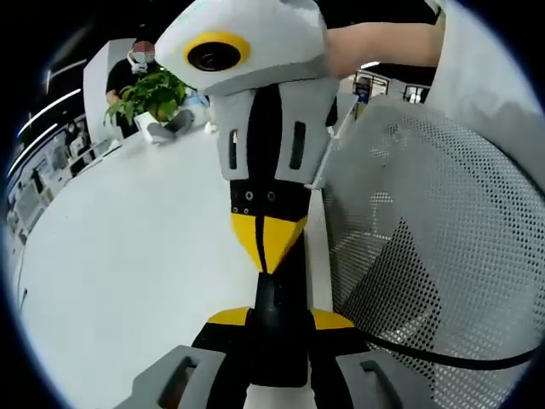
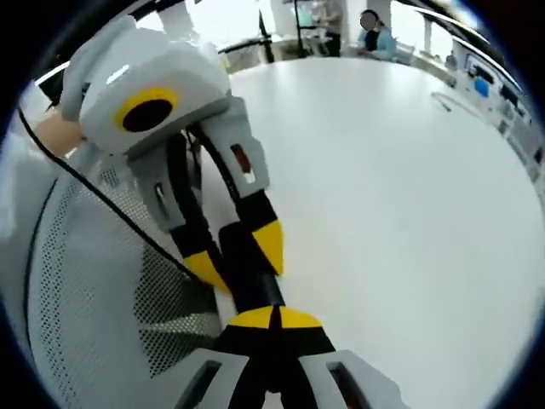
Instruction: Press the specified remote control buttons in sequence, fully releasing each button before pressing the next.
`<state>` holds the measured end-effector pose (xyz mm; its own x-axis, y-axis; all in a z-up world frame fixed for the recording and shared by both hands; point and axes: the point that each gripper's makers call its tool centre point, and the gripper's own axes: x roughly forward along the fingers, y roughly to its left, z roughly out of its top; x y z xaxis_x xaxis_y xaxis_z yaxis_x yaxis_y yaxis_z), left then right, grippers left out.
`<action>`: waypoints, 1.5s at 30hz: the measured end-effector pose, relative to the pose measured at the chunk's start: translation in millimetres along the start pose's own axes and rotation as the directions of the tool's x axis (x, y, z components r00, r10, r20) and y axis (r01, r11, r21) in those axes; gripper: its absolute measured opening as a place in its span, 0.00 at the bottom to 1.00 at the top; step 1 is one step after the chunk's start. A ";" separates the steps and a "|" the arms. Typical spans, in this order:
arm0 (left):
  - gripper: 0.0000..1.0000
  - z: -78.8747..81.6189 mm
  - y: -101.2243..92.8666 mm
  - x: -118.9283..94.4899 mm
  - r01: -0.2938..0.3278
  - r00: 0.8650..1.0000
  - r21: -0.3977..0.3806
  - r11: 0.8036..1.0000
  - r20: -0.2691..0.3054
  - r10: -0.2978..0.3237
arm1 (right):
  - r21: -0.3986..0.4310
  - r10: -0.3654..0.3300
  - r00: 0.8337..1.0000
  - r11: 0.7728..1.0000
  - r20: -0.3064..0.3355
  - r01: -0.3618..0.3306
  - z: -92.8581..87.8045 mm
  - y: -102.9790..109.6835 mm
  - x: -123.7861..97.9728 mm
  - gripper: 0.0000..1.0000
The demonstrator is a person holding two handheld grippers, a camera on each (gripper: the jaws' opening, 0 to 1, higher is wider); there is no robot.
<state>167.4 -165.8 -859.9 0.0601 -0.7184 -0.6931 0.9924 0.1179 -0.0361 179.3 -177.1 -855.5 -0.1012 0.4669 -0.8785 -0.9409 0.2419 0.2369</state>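
Observation:
A slim black remote [image 1: 277,298] is clamped between the yellow-tipped jaws of my left gripper [image 1: 279,319], just above the white table [image 1: 128,256]. My right gripper [image 1: 266,243] comes down from above with its yellow tips together, and their point rests on the remote's far end. In the right gripper view, my right gripper [image 2: 272,319] is shut, its tips against the remote [image 2: 251,273]. There the left gripper [image 2: 234,256] grips the remote from both sides. The buttons are hidden.
A grey mesh chair back [image 1: 443,230] stands close beside the grippers and appears as the mesh chair back [image 2: 94,281] in the other view. A potted plant [image 1: 149,94] and a seated person [image 1: 140,60] are at the table's far end. A black cable [image 1: 443,358] crosses the mesh.

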 end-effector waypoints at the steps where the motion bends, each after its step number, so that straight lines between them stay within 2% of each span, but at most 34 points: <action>1: 0.24 0.0 0.0 0.0 0.000 1.000 0.000 1.000 0.000 0.000 | 0.011 0.010 1.000 1.000 -0.009 -0.010 0.4 -0.8 0.4 0.00; 6: 0.24 -0.3 0.1 0.2 0.000 1.000 -0.001 1.000 -0.002 0.000 | 0.045 0.031 0.998 0.999 -0.047 -0.029 1.3 -1.2 2.1 0.00; 14: 0.24 -0.9 -0.2 0.3 -0.004 1.000 0.021 1.000 -0.013 0.004 | 0.077 0.026 0.993 0.997 -0.117 -0.017 1.9 -2.5 5.0 0.00; 25: 0.24 -0.5 0.3 0.3 -0.006 1.000 0.024 1.000 -0.014 0.006 | 0.136 -0.016 0.993 0.990 -0.121 0.032 2.4 -5.0 5.7 0.00; 29: 0.24 -0.4 0.6 0.3 -0.007 1.000 0.024 1.000 -0.015 0.008 | 0.187 -0.026 0.992 0.981 -0.124 0.049 2.6 -5.8 5.4 0.00; 32: 0.24 -0.5 0.9 0.5 -0.008 1.000 0.024 1.000 -0.015 0.009 | 0.176 -0.035 0.991 0.983 -0.126 0.057 2.5 -5.3 5.6 0.00; 35: 0.24 -0.3 0.8 0.3 -0.008 1.000 0.022 1.000 -0.013 0.009 | 0.138 -0.047 0.994 0.989 -0.100 0.061 2.3 -4.8 5.0 0.00; 36: 0.24 -0.2 0.7 0.3 -0.008 1.000 0.021 1.000 -0.013 0.009 | 0.085 -0.064 0.996 0.994 -0.062 0.069 3.4 -4.9 4.6 0.00; 39: 0.24 -0.3 0.7 0.2 -0.008 1.000 0.016 1.000 -0.008 0.008 | 0.066 -0.112 0.994 0.992 0.006 0.111 3.8 -3.8 3.6 0.00; 43: 0.24 -0.3 0.7 0.4 -0.008 1.000 0.015 1.000 -0.005 0.008 | 0.025 -0.199 0.973 0.980 0.114 0.197 4.1 -3.5 2.5 0.00; 45: 0.24 -0.3 0.6 0.5 -0.009 1.000 0.014 1.000 -0.004 0.009 | 0.029 -0.233 0.961 0.973 0.147 0.231 3.6 -2.6 1.8 0.00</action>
<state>167.9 -165.9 -860.5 0.0682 -0.7145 -0.6963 0.9933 0.1141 -0.0198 182.7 -173.9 -856.2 0.1692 0.5180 -0.8385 -0.9292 0.3675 0.0395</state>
